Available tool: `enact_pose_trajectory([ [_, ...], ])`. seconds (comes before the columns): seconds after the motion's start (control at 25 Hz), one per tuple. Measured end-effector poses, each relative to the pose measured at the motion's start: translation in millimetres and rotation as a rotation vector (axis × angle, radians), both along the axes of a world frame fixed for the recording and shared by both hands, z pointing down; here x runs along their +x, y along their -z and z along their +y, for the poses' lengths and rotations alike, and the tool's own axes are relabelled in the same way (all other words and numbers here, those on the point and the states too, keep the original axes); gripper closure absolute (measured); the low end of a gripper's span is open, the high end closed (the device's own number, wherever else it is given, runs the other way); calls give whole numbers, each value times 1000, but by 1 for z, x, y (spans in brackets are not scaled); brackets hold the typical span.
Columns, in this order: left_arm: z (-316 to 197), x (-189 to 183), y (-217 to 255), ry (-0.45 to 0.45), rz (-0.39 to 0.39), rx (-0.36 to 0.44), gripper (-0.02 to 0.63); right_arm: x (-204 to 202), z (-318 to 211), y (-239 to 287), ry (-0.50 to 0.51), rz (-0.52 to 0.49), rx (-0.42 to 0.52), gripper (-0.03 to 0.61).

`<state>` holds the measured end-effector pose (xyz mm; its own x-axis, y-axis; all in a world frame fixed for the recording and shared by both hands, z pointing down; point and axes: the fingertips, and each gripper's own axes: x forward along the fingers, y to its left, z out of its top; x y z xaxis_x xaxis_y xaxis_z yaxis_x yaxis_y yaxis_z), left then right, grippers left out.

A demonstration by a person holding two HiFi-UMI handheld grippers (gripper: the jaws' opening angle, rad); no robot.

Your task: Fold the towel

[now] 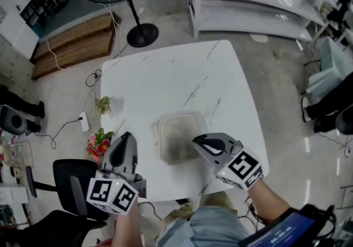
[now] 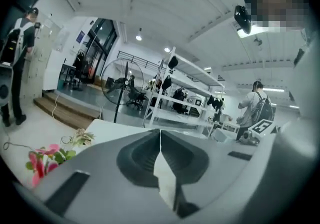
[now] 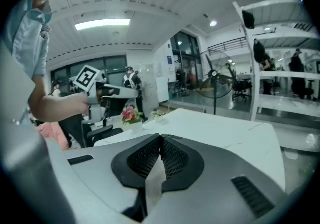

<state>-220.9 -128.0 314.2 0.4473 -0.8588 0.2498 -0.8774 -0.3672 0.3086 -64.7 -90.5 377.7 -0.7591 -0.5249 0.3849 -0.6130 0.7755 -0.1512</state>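
Observation:
A pale beige towel [image 1: 177,138] lies folded into a small square on the white marble table [image 1: 171,78], near its front edge. My left gripper [image 1: 126,136] hangs over the table's front left corner, left of the towel and apart from it. Its jaws are shut with nothing between them, as the left gripper view [image 2: 160,131] shows. My right gripper [image 1: 196,140] sits at the towel's right edge, above it, also shut and empty [image 3: 160,137]. Neither gripper view shows the towel; both look level across the room.
Pink flowers [image 1: 99,144] and a small plant [image 1: 102,105] sit left of the table, with a black chair [image 1: 69,188] below them. A fan stand [image 1: 142,35] and white shelving [image 1: 248,3] stand beyond the far edge. Cables and a power strip [image 1: 84,121] lie on the floor.

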Motion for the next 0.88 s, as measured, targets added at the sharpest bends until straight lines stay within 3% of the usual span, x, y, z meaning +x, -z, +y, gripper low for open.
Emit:
enact_pose_trajectory([
  [0.24, 45, -18, 63, 74, -46, 182, 604, -21, 3, 83, -216, -67, 174, 563],
  [0.4, 74, -24, 99, 77, -169, 281, 604, -42, 26, 130, -287, -129, 277, 565],
  [0.52, 96, -25, 118, 74, -203, 343, 604, -54, 45, 150, -316, -119, 354, 565],
  [0.88, 134, -26, 135, 59, -178, 399, 604, -63, 86, 179, -359, -99, 472, 565],
])
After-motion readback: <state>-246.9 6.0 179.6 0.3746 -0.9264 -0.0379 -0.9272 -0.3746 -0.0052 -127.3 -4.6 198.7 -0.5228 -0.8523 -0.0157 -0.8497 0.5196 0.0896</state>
